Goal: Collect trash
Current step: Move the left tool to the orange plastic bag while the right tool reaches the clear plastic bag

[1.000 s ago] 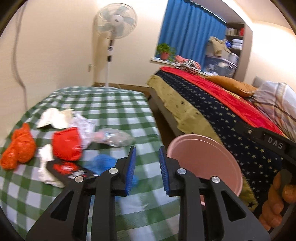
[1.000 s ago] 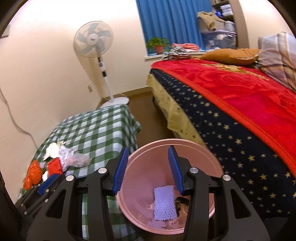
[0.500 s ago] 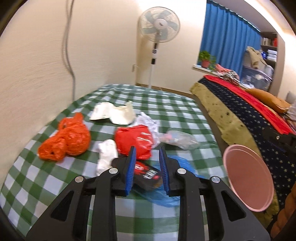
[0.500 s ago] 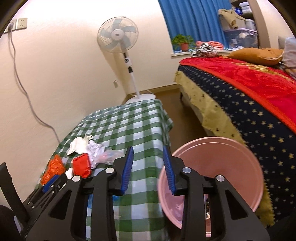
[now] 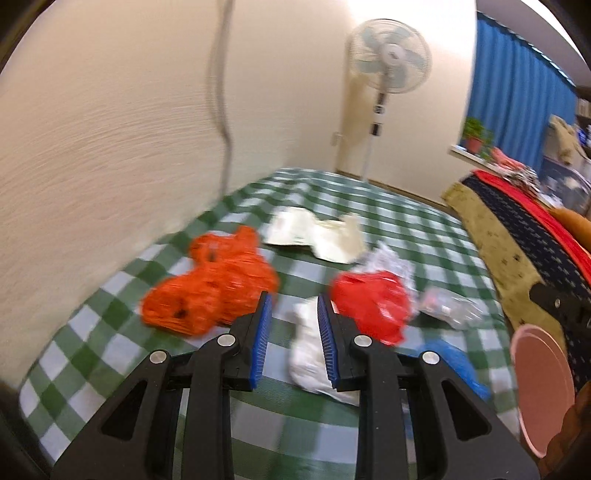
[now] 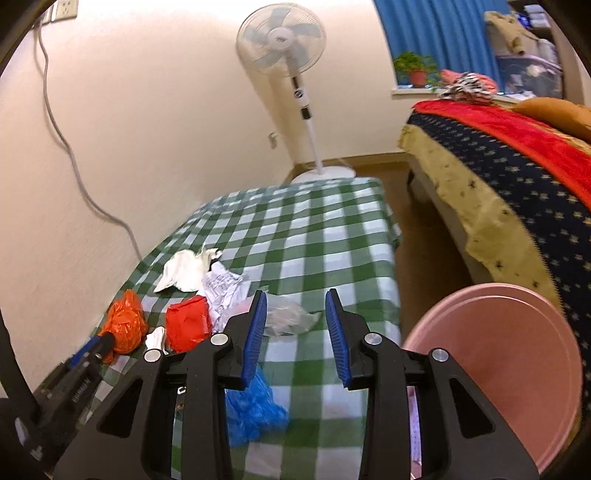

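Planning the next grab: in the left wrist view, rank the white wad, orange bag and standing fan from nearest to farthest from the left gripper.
From the left gripper:
1. White wad, between the fingers.
2. Orange bag, just left.
3. Standing fan, far back by the wall.

A white pedestal fan (image 6: 282, 37) stands in the upper middle of the right wrist view, its round base on the floor behind the green-and-white checked tablecloth (image 6: 314, 236). A grey cable (image 6: 70, 155) trails down the cream wall at the left. At the upper right hang blue curtains (image 6: 439, 29), with a potted plant (image 6: 415, 70) on the sill. A bed (image 6: 517, 166) with a red and starred navy cover fills the right side.
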